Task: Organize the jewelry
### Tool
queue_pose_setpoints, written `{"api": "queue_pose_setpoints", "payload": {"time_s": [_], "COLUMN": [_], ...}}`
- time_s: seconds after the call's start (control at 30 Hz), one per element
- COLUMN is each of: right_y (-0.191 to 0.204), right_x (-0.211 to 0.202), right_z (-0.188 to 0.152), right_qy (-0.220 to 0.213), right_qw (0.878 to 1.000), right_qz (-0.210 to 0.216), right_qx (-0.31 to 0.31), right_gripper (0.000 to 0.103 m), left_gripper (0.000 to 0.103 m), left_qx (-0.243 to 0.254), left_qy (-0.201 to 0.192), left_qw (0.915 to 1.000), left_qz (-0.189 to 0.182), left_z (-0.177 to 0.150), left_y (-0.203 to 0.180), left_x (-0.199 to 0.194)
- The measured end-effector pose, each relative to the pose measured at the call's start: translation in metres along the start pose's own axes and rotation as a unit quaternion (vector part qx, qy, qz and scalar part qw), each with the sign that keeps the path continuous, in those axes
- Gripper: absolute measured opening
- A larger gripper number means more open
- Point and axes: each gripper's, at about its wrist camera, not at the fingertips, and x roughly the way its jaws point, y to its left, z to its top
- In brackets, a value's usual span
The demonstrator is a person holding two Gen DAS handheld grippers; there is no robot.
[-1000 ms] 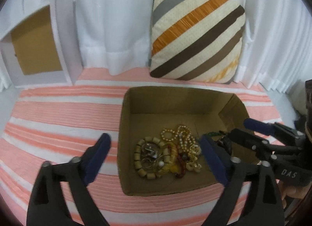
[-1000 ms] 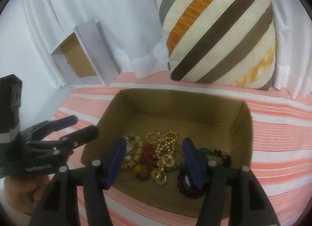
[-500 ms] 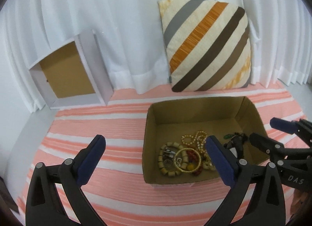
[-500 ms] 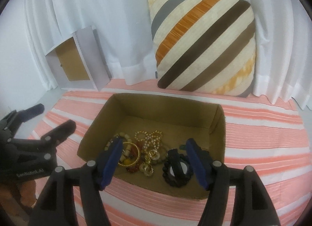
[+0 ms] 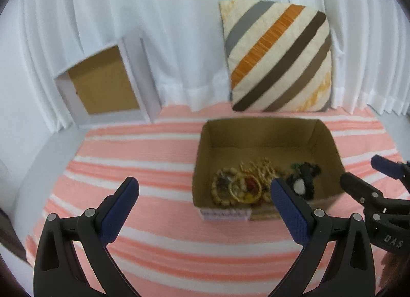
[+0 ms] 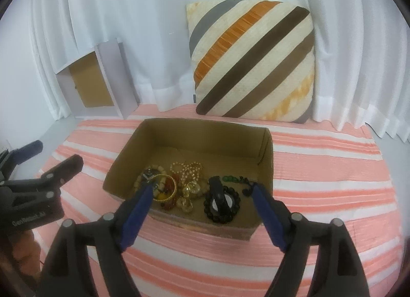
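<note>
Both my left hand-held gripper (image 5: pixel 205 189) and right hand-held gripper (image 6: pixel 202 194) hang spread, empty. The gold bangle (image 6: pixel 165 188) in the box (image 6: pixel 266 153) looks stiff, light, slippery; I'd pinch its rim.

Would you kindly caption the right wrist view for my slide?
Open right gripper poised above a cardboard box of tangled jewelry on a striped cloth.

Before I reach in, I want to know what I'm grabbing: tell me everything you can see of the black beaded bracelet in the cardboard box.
The black beaded bracelet is a ring of round, dark, glossy-looking beads lying flat on the floor of the cardboard box, near its front right corner. A black oblong piece rests across a pale round disc at its middle. It lies just right of the gold jewelry pile, with small green beads behind it. Nothing grips it: the right tongs are open above it.
</note>
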Motion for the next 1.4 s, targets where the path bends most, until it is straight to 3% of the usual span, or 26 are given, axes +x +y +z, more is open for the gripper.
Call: {"api": "queue_pose_setpoints", "payload": {"time_s": [0.17, 0.67, 1.4], "right_y": [0.008, 0.026, 0.052], "right_x": [-0.023, -0.092, -0.175], "right_z": [-0.004, -0.022, -0.033], "right_qy": [-0.007, -0.023, -0.038], "right_qw": [1.0, 1.0, 0.999], "right_qz": [-0.009, -0.005, 0.003], "right_qx": [-0.005, -0.016, -0.035], "right_gripper": [0.083, 0.084, 0.084], "left_gripper": [0.102, 0.102, 0.102], "left_qx": [-0.002, -0.006, -0.024], "left_qy": [0.015, 0.004, -0.024], "left_qw": [0.9998, 0.9993, 0.9991], "left_qz": [-0.01, -0.038, -0.024], "left_z": [-0.009, -0.029, -0.035], "left_y": [0.003, 0.01, 0.026], "left_x": [-0.017, -0.074, -0.151]}}
